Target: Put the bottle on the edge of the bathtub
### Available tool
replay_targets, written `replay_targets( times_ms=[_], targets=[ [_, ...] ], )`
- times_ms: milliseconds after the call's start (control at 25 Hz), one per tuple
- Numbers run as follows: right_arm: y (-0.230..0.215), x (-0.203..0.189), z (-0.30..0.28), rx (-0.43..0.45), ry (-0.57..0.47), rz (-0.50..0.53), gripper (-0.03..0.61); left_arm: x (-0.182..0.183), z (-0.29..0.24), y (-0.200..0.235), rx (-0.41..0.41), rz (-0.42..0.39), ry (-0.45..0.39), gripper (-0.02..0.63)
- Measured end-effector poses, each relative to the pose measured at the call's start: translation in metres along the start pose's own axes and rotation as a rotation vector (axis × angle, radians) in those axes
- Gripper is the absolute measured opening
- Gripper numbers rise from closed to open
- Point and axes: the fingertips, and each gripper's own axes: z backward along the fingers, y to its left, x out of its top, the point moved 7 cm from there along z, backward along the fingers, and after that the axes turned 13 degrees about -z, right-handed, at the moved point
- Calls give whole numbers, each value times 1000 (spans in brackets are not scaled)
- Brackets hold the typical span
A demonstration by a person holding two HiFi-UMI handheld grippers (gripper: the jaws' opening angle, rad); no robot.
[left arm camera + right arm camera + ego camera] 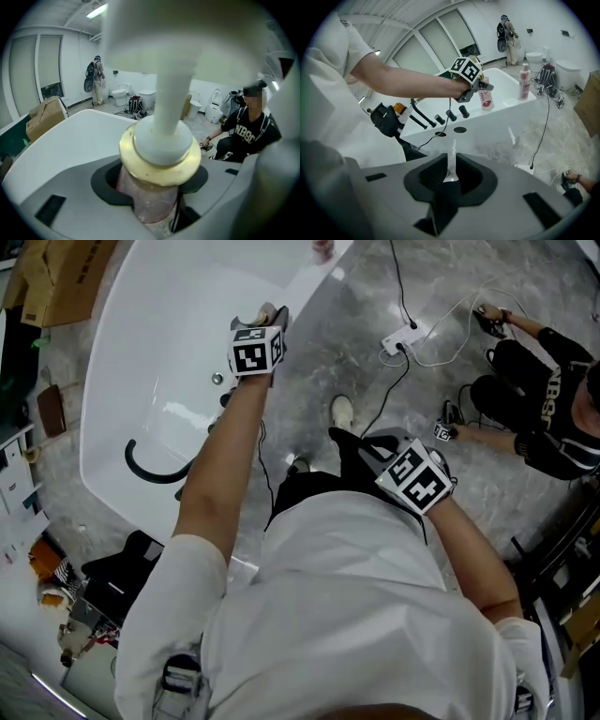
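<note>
**Pump bottle held over the tub rim**

The left gripper [267, 317], in the upper middle of the head view, has its fingers spread wide and clamped on the pink bottle [150, 197] just below its gold collar, at the near rim of the white bathtub [159, 324]. The right gripper [349, 439], lower and right of centre, has its fingers drawn almost together, holding nothing.
</note>
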Motion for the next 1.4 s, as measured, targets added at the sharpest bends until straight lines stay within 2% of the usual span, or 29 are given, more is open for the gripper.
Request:
replay_targets(
  times_ms=[440,880,1080,1400],
  targets=[
    [-21,-3,-2,7,11,-43,64,3,-38,6,50,7,3,238],
    [-29,3,0,6,-2,-57,64,5,-38,5,93,9,-7,245],
    [-33,3,2,7,-1,-58,64,6,-41,2,118,-25,7,247],
    [-33,3,2,4,-9,-39,64,1,-28,1,142,-41,16,306]
  ],
)
